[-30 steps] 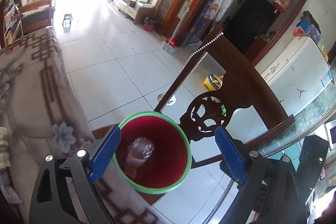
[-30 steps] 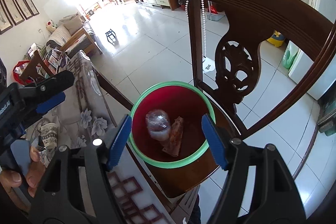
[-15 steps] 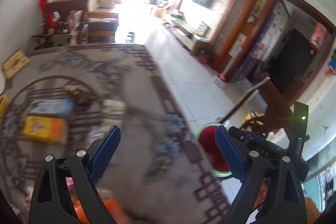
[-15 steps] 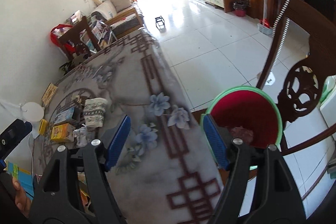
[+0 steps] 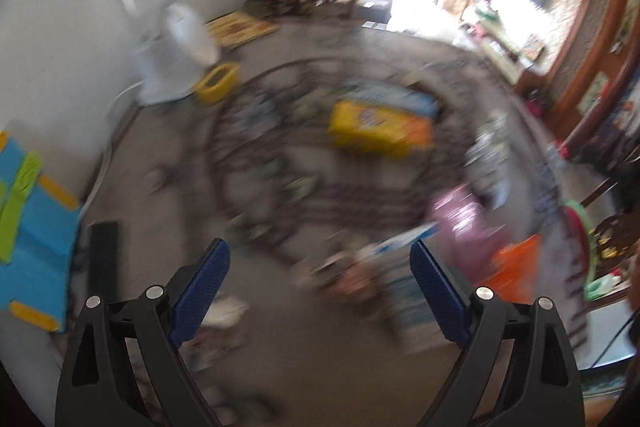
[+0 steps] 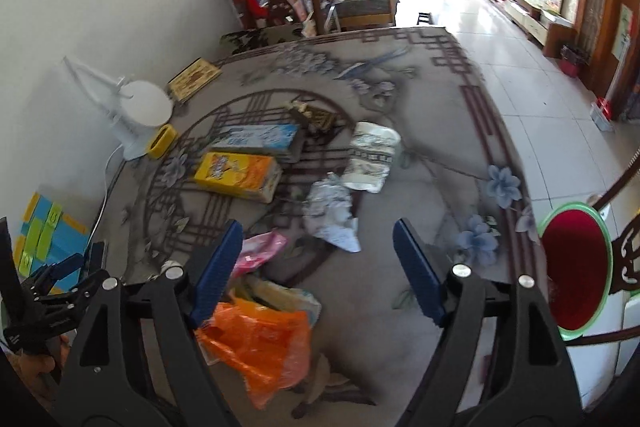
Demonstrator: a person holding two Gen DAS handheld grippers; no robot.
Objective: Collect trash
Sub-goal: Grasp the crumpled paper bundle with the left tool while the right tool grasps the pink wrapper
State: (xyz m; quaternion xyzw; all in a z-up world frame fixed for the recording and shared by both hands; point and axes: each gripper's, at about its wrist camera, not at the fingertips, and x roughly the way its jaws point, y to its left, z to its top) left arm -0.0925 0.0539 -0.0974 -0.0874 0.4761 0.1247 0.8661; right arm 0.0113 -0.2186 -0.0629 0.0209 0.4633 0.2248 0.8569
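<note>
Both claws, left [image 5: 316, 291] and right [image 6: 318, 269], hang released and empty over the littered table [image 6: 420, 155]; grabbing the limp orange bag [image 6: 264, 343] carelessly could drag neighbouring wrappers off.

Left wrist view: above desk [image 5: 168, 227], angled down toward wall side, heavily motion-blurred. Right wrist view: above desk's near edge, looking down its length toward sunlit living room, sharp. Both share yellow box [image 5: 380, 131] [image 6: 238, 173], white lamp [image 5: 168, 39] [image 6: 136, 111], orange bag [image 5: 516, 267] [image 6: 260, 347], red bin [image 5: 580, 239] [image 6: 574, 267] at right.
</note>
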